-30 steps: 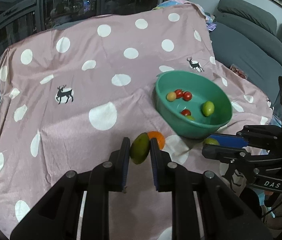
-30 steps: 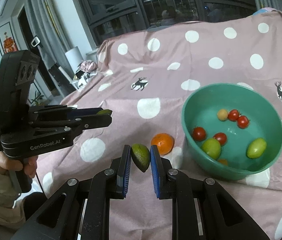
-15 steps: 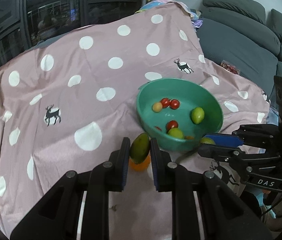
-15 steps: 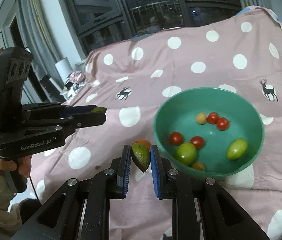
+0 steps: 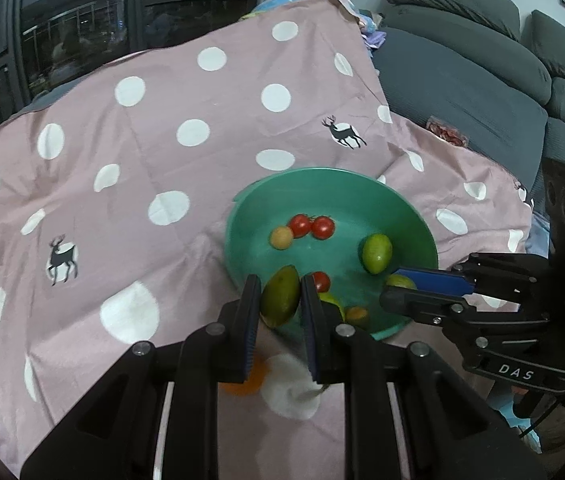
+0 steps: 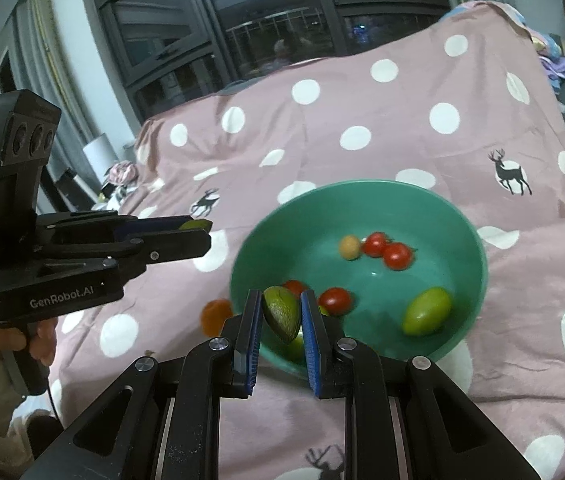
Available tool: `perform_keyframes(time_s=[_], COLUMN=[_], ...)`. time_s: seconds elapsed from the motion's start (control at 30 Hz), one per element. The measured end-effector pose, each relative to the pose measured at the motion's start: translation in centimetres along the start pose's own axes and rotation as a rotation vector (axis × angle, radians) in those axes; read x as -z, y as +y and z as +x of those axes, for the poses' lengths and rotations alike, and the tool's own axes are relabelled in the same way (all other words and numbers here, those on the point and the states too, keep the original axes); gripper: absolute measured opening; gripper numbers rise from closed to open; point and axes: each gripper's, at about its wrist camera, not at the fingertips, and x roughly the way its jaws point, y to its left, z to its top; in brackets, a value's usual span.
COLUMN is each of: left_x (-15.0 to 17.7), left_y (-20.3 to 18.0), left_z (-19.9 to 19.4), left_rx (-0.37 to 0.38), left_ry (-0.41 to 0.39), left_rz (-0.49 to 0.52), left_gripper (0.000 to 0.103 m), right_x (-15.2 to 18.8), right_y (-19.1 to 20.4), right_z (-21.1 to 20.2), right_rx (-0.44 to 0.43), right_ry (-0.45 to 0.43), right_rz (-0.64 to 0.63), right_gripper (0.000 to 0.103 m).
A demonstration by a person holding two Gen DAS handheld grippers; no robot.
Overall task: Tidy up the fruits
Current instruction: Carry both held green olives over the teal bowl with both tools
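A green bowl [image 5: 422, 216] [image 6: 478, 248] sits on the pink dotted cloth and holds red tomatoes [image 5: 310, 226] [image 6: 386, 250], a small yellow fruit [image 5: 281, 237] and a green fruit [image 5: 376, 253] [image 6: 426, 311]. My left gripper [image 5: 280, 298] is shut on a green mango [image 5: 280, 296] at the bowl's near-left rim; it also shows in the right wrist view [image 6: 198, 230]. My right gripper [image 6: 281, 314] is shut on a dark green avocado-like fruit [image 6: 282, 312] over the bowl's near rim; it also shows in the left wrist view [image 5: 402, 286]. An orange [image 6: 216, 314] [image 5: 248, 380] lies on the cloth left of the bowl.
The pink polka-dot cloth [image 5: 142, 160] with deer prints covers the surface. A grey sofa [image 5: 482, 80] stands at the right. Dark windows [image 6: 282, 40] are behind. A hand [image 6: 22, 340] holds the left gripper's handle.
Both grippers have moved toward the bowl with their fruits held; the bowl looks nearer and larger. The orange now lies below and beside the left gripper's fingers.
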Motion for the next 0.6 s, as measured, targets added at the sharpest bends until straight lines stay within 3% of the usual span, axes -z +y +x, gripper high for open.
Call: perform_keyframes(time_s=[0.6], left_x=[-0.2], left_y=[-1.7], left_z=[5.3], left_rx=[0.026], left_ry=[0.089], left_rz=[0.028], left_gripper=[0.02], right_x=[0.6], right_y=[-2.5], right_z=[1.4], right_rx=[0.028], right_ry=[0.029], right_rz=[0.03], right_gripper=[0.021])
